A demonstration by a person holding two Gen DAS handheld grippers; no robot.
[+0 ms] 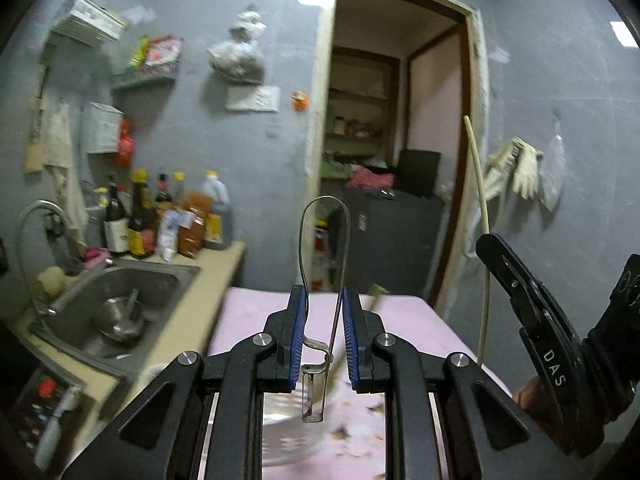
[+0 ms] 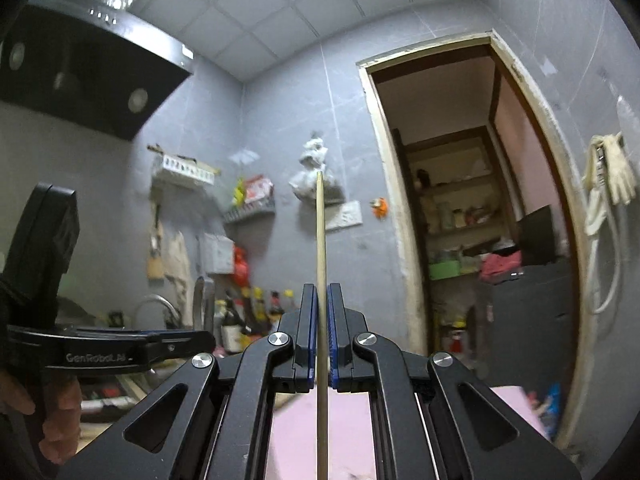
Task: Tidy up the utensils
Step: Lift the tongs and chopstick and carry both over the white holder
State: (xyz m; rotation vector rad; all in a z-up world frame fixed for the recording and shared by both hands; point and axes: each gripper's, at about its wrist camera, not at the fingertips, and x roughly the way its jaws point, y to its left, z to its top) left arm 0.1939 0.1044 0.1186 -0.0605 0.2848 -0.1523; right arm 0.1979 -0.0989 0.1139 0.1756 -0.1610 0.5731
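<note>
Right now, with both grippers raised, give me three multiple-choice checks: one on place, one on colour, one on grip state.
1. The sink lies where in the left wrist view?
A lower left
B upper right
C centre

2. The table cover is:
A green
B pink
C black

3. The right gripper is:
A wide open
B shut on the wooden stick
C out of sight

Answers:
1 A, the steel basin sits under the tap at lower left.
2 B, pink cloth shows beyond the left gripper.
3 B, both pads press the stick.

"DAS" marks the right gripper (image 1: pixel 486 240); "GenRobot.AI" the left gripper (image 2: pixel 204 342).
</note>
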